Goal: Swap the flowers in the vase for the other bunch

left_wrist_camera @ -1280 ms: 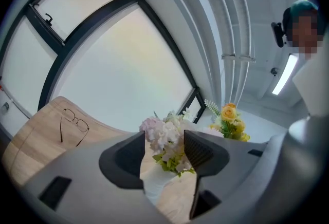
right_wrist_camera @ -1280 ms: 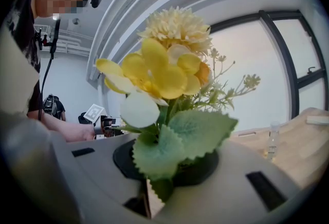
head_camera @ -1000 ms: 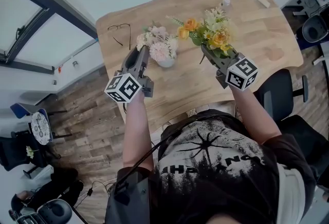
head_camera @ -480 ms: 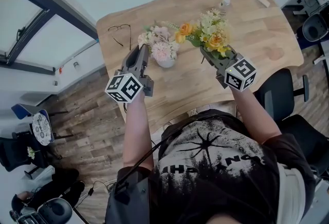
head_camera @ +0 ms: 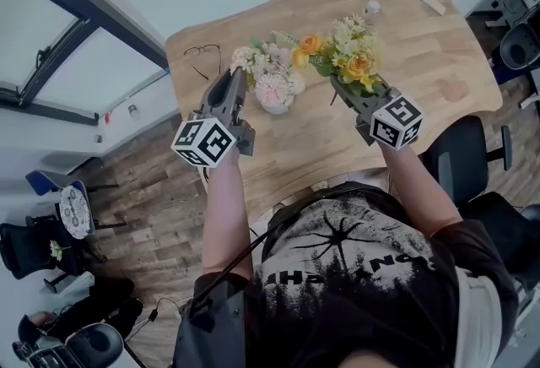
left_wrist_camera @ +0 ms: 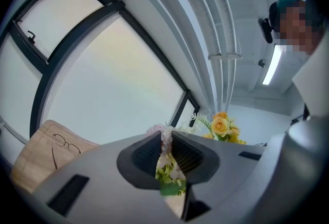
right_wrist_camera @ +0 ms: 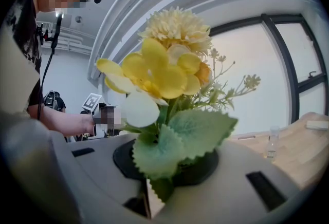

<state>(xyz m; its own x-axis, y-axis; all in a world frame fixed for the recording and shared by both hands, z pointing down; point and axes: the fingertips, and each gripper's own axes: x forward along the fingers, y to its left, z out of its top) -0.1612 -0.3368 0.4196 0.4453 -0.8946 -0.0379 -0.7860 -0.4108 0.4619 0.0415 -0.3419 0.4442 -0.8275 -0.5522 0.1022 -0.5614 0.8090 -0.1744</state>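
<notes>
As the pale pink flower bunch in the small pale vase is pinched by the left gripper, whose jaws have just been closing, it is best lifted straight up, the yellow flower bunch being clamped by the right gripper.

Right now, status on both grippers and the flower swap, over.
Left gripper just closed onto pink bunch in white vase. Right gripper shut on yellow bunch, right of vase. Eyeglasses on table's left, clear.
</notes>
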